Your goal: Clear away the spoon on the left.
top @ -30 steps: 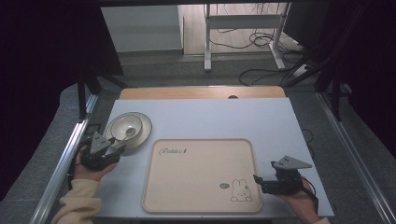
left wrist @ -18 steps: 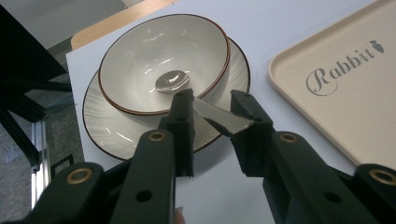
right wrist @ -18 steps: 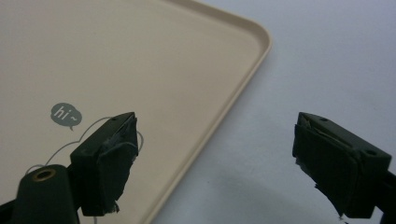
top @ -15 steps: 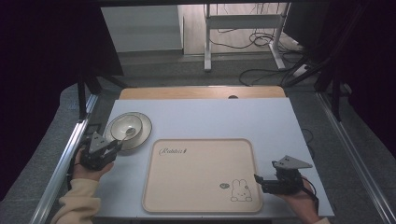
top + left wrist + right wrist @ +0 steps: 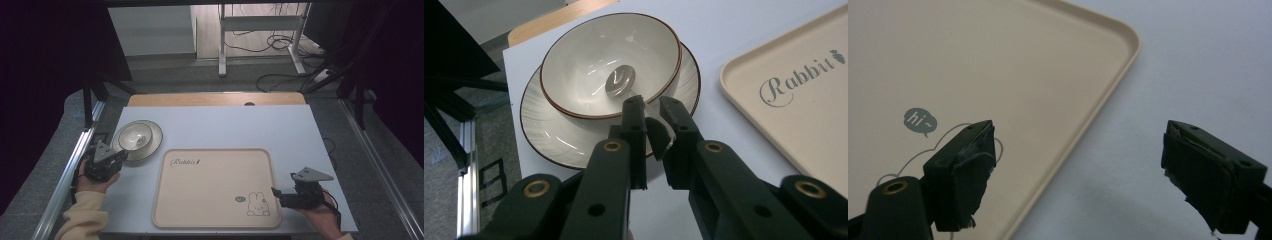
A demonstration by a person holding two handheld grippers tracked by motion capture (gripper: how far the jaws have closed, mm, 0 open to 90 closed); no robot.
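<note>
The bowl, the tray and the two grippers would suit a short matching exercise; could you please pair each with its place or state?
Things:
1. bowl
2. tray
3. left gripper
4. right gripper

Places or states:
A. jaws wide apart, over the tray's edge
B. stands on the plate
C. jaws nearly together, on the plate's rim
D. bears a rabbit drawing and lettering

Pairs: 1-B, 2-D, 3-C, 4-A
</note>
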